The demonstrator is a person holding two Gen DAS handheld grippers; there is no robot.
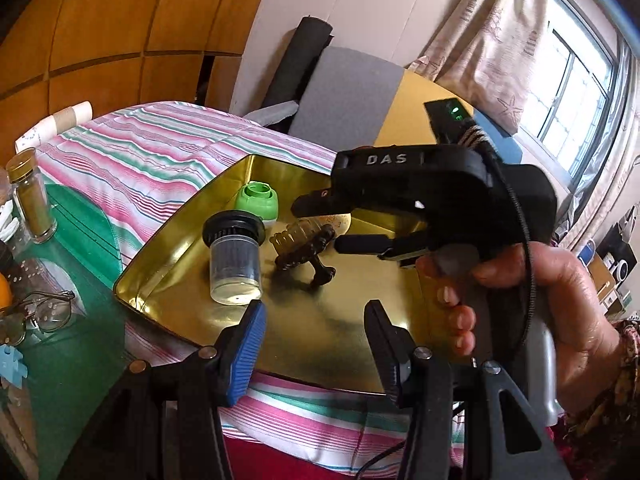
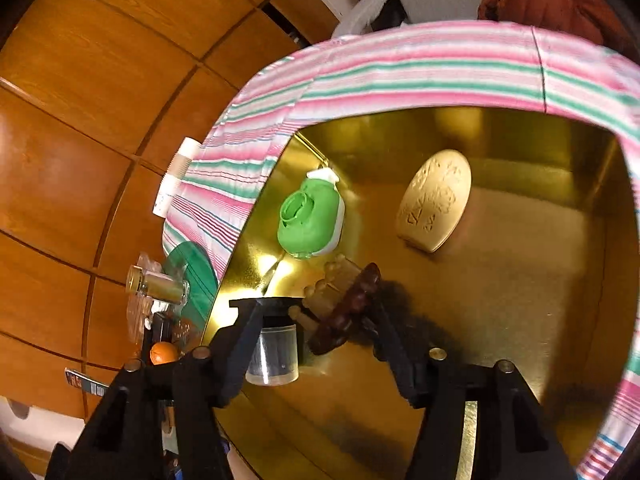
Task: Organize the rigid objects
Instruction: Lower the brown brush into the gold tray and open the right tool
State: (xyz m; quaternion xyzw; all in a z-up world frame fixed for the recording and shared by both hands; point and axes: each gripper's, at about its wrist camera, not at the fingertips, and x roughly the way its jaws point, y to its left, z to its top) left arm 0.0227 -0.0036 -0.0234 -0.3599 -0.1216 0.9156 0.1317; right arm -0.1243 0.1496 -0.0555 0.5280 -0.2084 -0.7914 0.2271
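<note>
A gold metal tray [image 1: 360, 320] lies on a striped cloth. In it stand a green-capped white piece [image 1: 256, 200], a clear jar with a black lid [image 1: 235, 264] and a brown hair claw clip [image 1: 304, 250]. A hand holds my right gripper [image 1: 316, 227] low over the tray, jaws apart. In the right wrist view the clip [image 2: 344, 308] rests on the tray [image 2: 500, 300] between the parted fingers of my right gripper [image 2: 312, 308], with the jar [image 2: 274, 356] by the left finger. A beige oval piece [image 2: 434, 200] lies farther in, beside the green piece [image 2: 310, 220]. My left gripper [image 1: 315, 308] hovers at the near rim, open and empty.
The striped cloth [image 1: 160, 148] covers the table around the tray. On the left, a green mat [image 1: 80, 240] carries a spice jar [image 1: 32, 196] and glasses [image 1: 36, 312]. An orange fruit [image 2: 163, 353] sits near them. Wooden panels and a window stand behind.
</note>
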